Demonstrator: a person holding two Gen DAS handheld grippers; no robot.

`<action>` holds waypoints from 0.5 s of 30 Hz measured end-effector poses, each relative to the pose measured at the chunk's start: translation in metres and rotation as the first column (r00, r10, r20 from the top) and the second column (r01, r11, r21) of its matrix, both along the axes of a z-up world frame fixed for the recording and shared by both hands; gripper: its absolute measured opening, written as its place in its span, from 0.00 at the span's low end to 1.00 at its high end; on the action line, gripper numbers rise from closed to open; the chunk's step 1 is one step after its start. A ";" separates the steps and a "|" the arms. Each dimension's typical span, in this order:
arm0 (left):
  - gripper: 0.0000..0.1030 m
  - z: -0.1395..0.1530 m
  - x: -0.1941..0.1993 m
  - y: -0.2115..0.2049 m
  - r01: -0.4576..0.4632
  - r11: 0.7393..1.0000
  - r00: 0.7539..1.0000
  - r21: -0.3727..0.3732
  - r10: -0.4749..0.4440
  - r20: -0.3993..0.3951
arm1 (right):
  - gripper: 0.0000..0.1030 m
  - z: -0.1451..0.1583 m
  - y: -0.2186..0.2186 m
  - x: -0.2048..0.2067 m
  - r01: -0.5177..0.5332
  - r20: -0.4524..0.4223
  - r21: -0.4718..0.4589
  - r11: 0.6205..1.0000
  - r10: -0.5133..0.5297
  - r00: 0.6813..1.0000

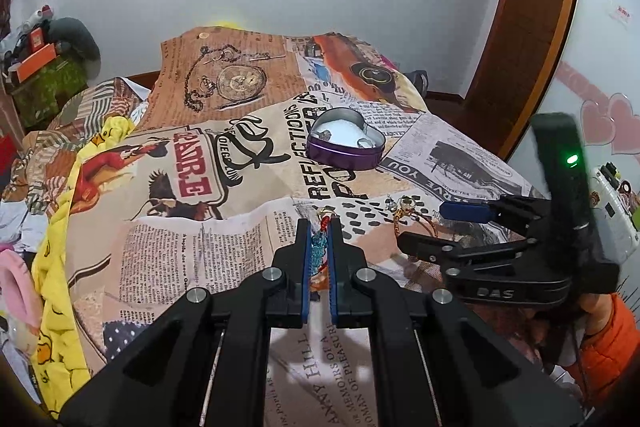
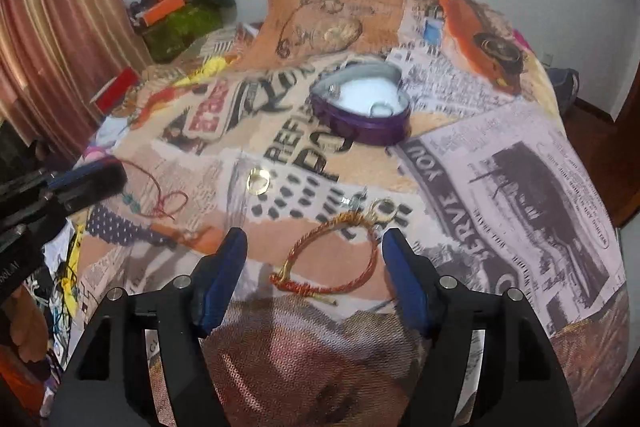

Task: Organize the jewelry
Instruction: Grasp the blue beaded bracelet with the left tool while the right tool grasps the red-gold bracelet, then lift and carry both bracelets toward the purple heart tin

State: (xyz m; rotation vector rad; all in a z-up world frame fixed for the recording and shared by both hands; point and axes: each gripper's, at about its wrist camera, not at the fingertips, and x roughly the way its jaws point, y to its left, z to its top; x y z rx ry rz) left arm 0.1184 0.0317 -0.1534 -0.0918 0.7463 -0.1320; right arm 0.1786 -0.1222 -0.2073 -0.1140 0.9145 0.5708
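My left gripper (image 1: 319, 227) is shut on a red cord bracelet with turquoise beads (image 1: 319, 247), low over the bedspread. The same bracelet (image 2: 160, 201) shows at the left of the right wrist view beside the left gripper (image 2: 86, 183). My right gripper (image 2: 314, 247) is open, its fingers either side of a red and gold braided bracelet (image 2: 340, 259) lying flat. The right gripper also shows in the left wrist view (image 1: 424, 223). A purple heart-shaped tin (image 2: 362, 103) (image 1: 346, 139) stands open farther back with small silver pieces inside. A gold ring (image 2: 258, 181) lies on the cloth.
A small silver earring (image 2: 352, 201) and a gold hoop (image 2: 384, 209) lie just beyond the braided bracelet. The bed is covered by a newspaper-print spread (image 1: 200, 247). Yellow bedding (image 1: 60, 267) lies at the left. Clutter and a curtain (image 2: 60, 27) stand at the far left.
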 end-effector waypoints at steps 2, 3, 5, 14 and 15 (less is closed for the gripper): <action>0.05 0.000 -0.001 0.002 -0.005 1.000 1.000 -0.001 0.005 0.002 | 0.64 -0.007 0.003 0.004 0.015 0.000 -0.038 0.999 -0.015 1.000; 0.05 0.000 -0.001 0.003 -0.006 1.000 1.000 -0.003 0.006 0.001 | 0.64 -0.011 0.004 0.006 0.020 -0.007 -0.058 0.998 -0.020 1.000; 0.05 -0.002 0.000 0.004 -0.008 1.000 1.000 -0.004 0.008 0.000 | 0.64 -0.016 0.002 0.011 0.023 -0.035 -0.068 0.997 -0.026 0.999; 0.05 -0.007 0.002 0.003 -0.011 1.000 1.000 -0.006 0.011 -0.015 | 0.41 -0.027 -0.003 0.016 -0.030 -0.095 0.017 0.999 0.032 0.995; 0.05 -0.007 0.002 0.003 -0.011 1.000 1.000 -0.004 0.011 -0.016 | 0.33 -0.026 -0.002 0.014 -0.035 -0.091 0.019 0.999 0.036 0.995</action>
